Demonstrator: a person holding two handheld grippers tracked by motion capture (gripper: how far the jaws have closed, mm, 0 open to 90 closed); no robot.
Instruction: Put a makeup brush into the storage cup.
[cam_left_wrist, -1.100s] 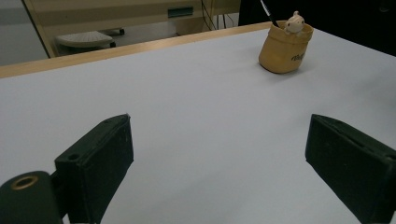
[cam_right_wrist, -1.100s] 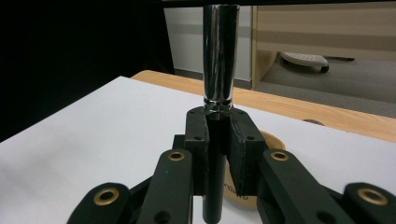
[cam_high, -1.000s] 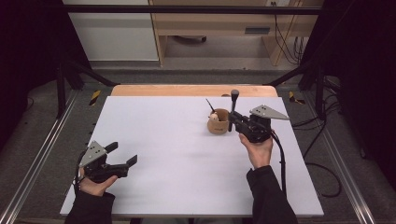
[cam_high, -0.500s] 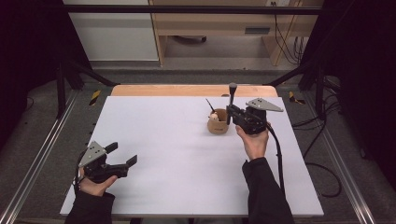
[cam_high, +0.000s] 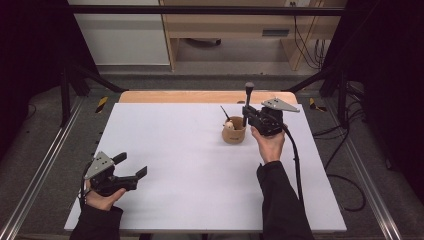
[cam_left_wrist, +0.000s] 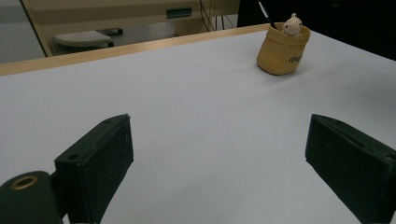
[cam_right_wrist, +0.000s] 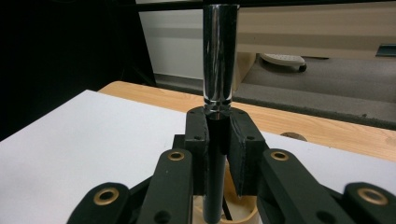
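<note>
Nearest the person, at the table's (cam_high: 200, 200) front left corner, the left hand-held gripper (cam_high: 131, 166) rests low over the white top in the left hand (cam_high: 102, 196), its jaws standing wide apart with nothing between them. Farther in, right of centre, a small tan cup (cam_high: 234, 134) stands on the table; a thin dark pen (cam_high: 225, 113) and a pale little figure (cam_left_wrist: 293, 24) stick up out of it. Just beside the cup and above it, the right hand-held gripper (cam_high: 246, 111) is clamped on a dark rod with a shiny metal top (cam_right_wrist: 219, 56). That rod stands upright, and its lower end reaches down over the cup's mouth. Beyond runs the table's wooden back edge (cam_high: 190, 96).
</note>
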